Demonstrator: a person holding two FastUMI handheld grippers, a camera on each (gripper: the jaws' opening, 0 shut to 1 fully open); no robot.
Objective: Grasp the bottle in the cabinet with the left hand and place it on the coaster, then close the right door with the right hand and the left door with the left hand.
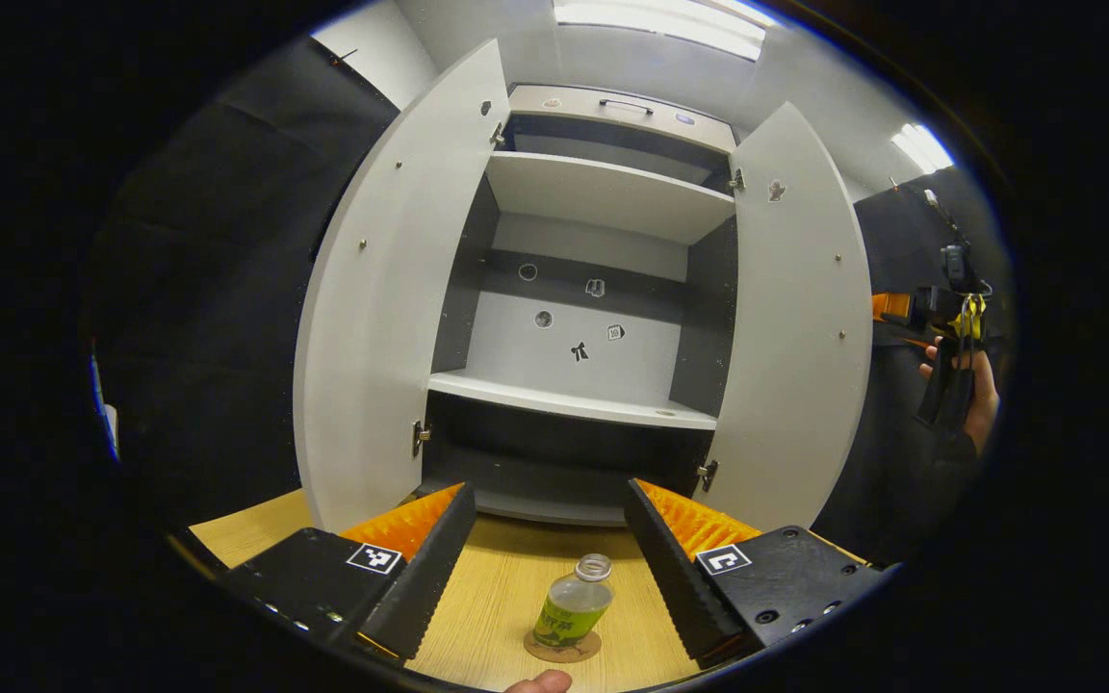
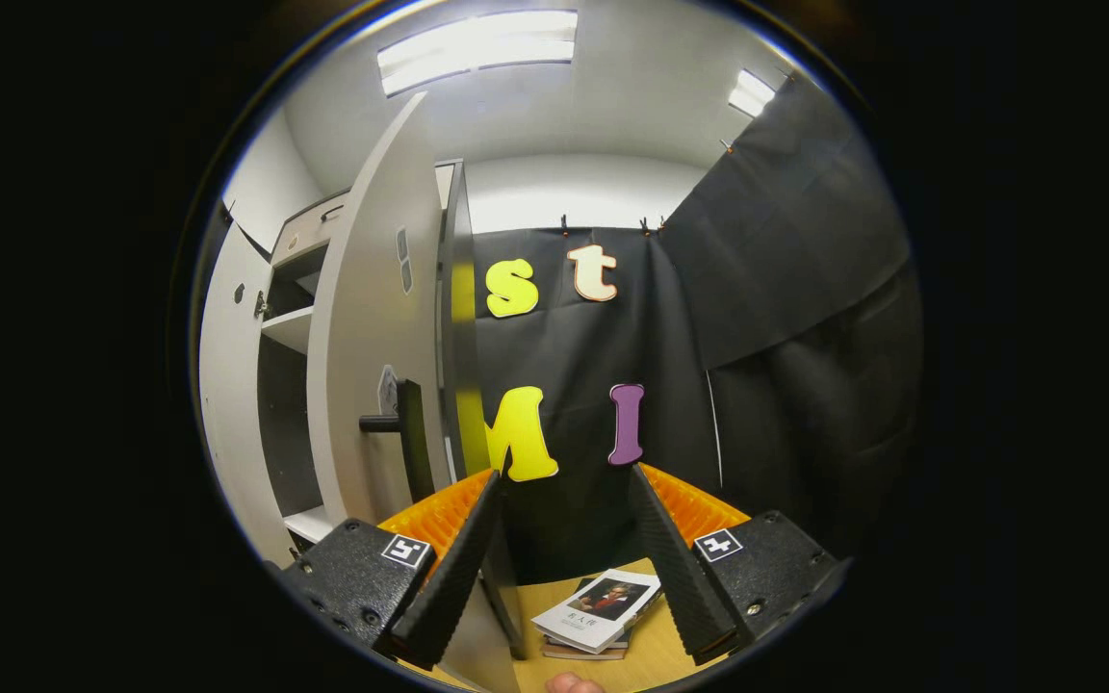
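A small clear bottle (image 1: 575, 605) with a green label stands upright on a round cork coaster (image 1: 562, 648) on the wooden table. My left gripper (image 1: 547, 502) is open, its fingers spread to either side of the bottle and raised above it, touching nothing. Behind stands the grey cabinet with its left door (image 1: 376, 298) and right door (image 1: 790, 327) both swung open. My right gripper (image 2: 564, 486) is open and empty beside the right door (image 2: 376, 356), whose dark handle (image 2: 405, 433) sticks out just left of its fingers. The right gripper in a hand (image 1: 959, 371) also shows at the far right.
The cabinet shelves (image 1: 569, 399) hold nothing but small stickers on the back panel. A stack of books (image 2: 598, 608) lies on the wooden table (image 2: 651, 664) below my right gripper. Black cloth walls close in on both sides.
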